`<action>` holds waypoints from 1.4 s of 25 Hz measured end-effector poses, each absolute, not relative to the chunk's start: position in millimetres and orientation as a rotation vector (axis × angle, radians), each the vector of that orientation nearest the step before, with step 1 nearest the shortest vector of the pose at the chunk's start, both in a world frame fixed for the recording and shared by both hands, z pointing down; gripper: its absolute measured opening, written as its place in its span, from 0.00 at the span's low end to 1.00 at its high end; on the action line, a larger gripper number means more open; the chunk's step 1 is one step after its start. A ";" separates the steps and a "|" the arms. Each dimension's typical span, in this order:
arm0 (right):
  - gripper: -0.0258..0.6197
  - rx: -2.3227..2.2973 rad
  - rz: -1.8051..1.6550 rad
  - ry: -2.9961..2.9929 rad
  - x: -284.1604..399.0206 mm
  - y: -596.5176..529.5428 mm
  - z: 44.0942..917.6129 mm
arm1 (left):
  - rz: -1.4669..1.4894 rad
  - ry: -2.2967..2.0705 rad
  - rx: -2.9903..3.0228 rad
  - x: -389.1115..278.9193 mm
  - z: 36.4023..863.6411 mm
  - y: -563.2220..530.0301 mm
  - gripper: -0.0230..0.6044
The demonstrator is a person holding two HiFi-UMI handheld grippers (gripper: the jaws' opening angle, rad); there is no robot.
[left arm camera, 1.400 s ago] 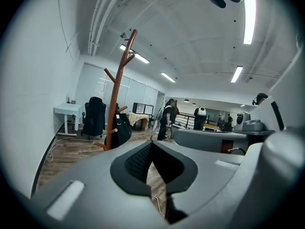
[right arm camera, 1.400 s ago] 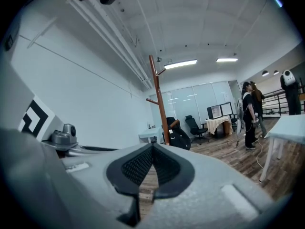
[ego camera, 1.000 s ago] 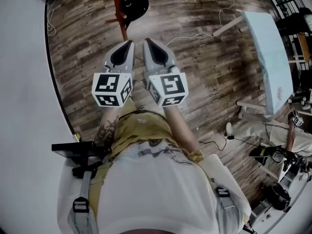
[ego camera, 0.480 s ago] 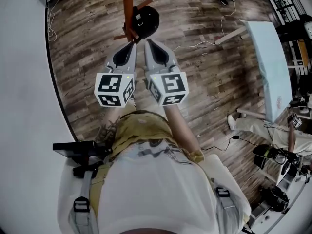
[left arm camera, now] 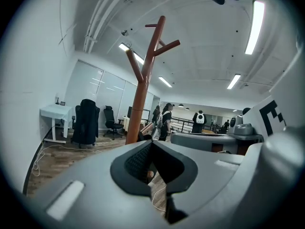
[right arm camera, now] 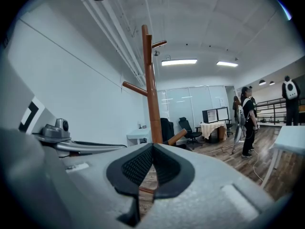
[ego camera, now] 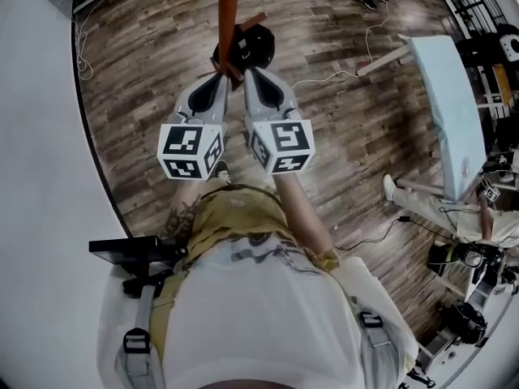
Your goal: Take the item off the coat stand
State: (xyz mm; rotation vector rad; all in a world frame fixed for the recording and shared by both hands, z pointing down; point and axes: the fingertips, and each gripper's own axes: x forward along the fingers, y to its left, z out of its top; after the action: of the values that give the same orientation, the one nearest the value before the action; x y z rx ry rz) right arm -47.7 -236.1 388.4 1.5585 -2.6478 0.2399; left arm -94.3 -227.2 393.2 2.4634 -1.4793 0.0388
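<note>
A wood-plank floor (ego camera: 340,136) meets a white wall (ego camera: 40,177) along its left edge. Near the floor's right edge stands a pale blue table (ego camera: 442,112), and a thin white cable (ego camera: 323,77) trails over the planks from its leg. A white desk (left arm camera: 53,112) and black office chairs (left arm camera: 86,123) stand at the floor's far side. People (right arm camera: 249,128) stand farther off, under long ceiling lights (left arm camera: 252,27).

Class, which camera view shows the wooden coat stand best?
The left gripper view: the coat stand rises large, trunk and pegs clear. The right gripper view shows it smaller; the head view only a foreshortened pole from above.
</note>
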 end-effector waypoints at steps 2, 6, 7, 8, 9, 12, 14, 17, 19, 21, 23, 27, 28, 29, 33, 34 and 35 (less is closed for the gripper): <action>0.04 1.568 0.249 -2.631 -51.9 -241.5 391.1 | 0.042 -1.467 2.461 -99.7 395.3 -231.4 0.04; 0.04 1.568 0.269 -2.610 -55.6 -253.9 400.4 | 0.048 -1.468 2.436 -108.8 404.0 -240.9 0.04; 0.04 1.565 0.273 -2.609 -55.2 -256.6 402.4 | 0.048 -1.476 2.428 -110.1 405.7 -242.9 0.04; 0.04 1.559 0.276 -2.610 -54.7 -258.8 404.0 | 0.046 -1.486 2.420 -111.1 406.6 -244.5 0.04; 0.04 1.549 0.278 -2.613 -54.4 -260.9 405.2 | 0.042 -1.498 2.411 -111.6 406.9 -246.0 0.04; 0.06 1.498 0.282 -2.625 -56.3 -270.1 407.1 | 0.037 -1.538 2.382 -112.9 406.4 -254.3 0.04; 0.08 1.463 0.288 -2.630 -57.7 -276.9 407.8 | 0.045 -1.561 2.361 -113.9 407.0 -260.8 0.04; 0.09 1.419 0.290 -2.635 -59.1 -292.3 409.9 | 0.052 -1.604 2.333 -116.3 407.0 -274.6 0.04; 0.10 1.392 0.290 -2.637 -60.2 -300.4 412.8 | 0.055 -1.626 2.320 -117.8 408.0 -281.5 0.04; 0.10 1.379 0.287 -2.639 -60.9 -306.5 414.4 | 0.058 -1.640 2.314 -119.0 408.3 -286.0 0.04; 0.11 1.357 0.289 -2.639 -64.5 -309.1 418.5 | 0.056 -1.656 2.307 -122.4 408.4 -287.3 0.04; 0.19 1.311 0.308 -2.613 -69.1 -317.1 430.9 | 0.059 -1.681 2.295 -126.4 408.4 -292.6 0.04; 0.20 1.300 0.317 -2.604 -69.3 -320.2 433.3 | 0.062 -1.685 2.291 -126.5 407.9 -295.0 0.04; 0.22 1.287 0.325 -2.597 -69.9 -323.2 435.4 | 0.067 -1.690 2.285 -127.0 407.5 -297.3 0.04; 0.24 1.233 0.329 -2.567 -76.2 -332.0 448.3 | 0.073 -1.709 2.268 -132.9 409.3 -303.2 0.04; 0.24 1.224 0.324 -2.557 -78.0 -333.3 452.6 | 0.073 -1.714 2.265 -135.1 410.3 -303.1 0.04; 0.24 1.217 0.317 -2.547 -79.7 -334.7 456.2 | 0.073 -1.720 2.261 -137.3 411.1 -302.9 0.04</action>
State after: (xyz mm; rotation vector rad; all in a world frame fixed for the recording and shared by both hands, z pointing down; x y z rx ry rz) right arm -79.7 -334.7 456.2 1.2167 -2.5469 0.3175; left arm -137.3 -302.9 411.1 2.2609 -1.7200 0.0727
